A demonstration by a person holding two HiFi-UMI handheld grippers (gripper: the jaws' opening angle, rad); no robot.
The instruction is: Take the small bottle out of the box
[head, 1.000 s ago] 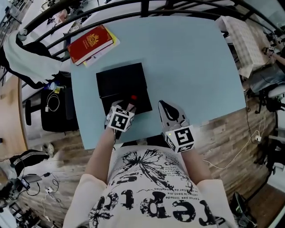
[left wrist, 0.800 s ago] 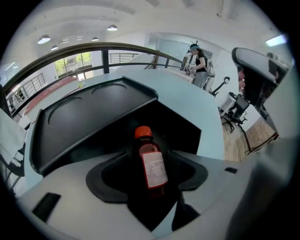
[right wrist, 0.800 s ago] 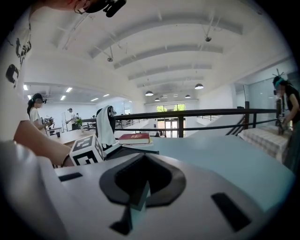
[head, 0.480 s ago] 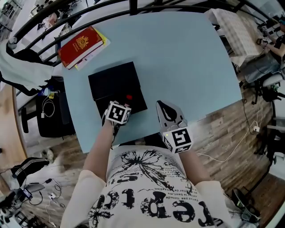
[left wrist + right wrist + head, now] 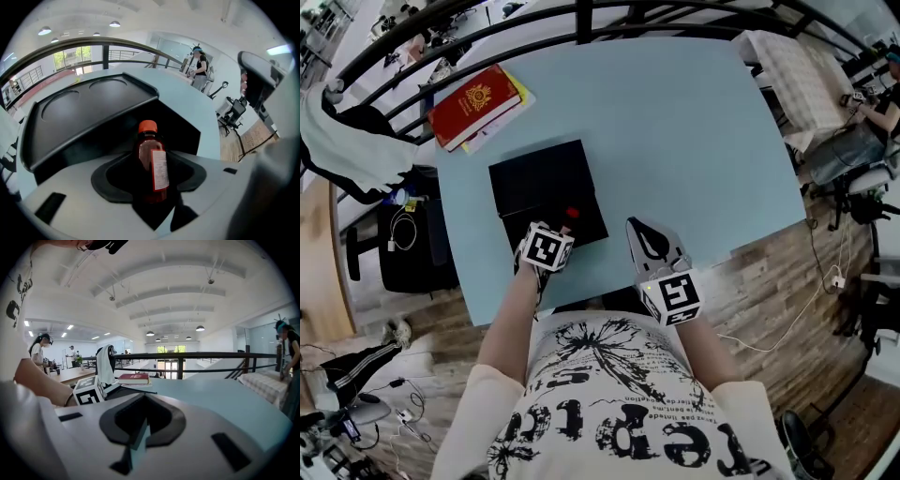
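Two grippers to log. My left gripper (image 5: 562, 225) sits at the near right corner of the black box (image 5: 539, 178). Its jaws are spread wide and closing, one on each side of the small bottle (image 5: 152, 161). I see dark gaps either side of the bottle, so I judge the pads are not pressing on it yet. My right gripper (image 5: 639, 234) is idle over the table (image 5: 675, 131), just right of the box, with its jaws pressed together on nothing.

Progress: reach done, grasp under way, lift not started. The bottle stands inside the box, in that near right corner, and its base is hidden down in the dark interior. Left to do: finish the squeeze, raise it clear of the box wall, set it down outside.

Orientation: upright, long axis vertical, orange cap (image 5: 147, 126) on top. The white label (image 5: 160, 168) faces my left gripper's camera, turned slightly right. A straight pull upward should clear the box.

Farther out: a red book (image 5: 478, 101) lies at the far left corner of the table, well apart.
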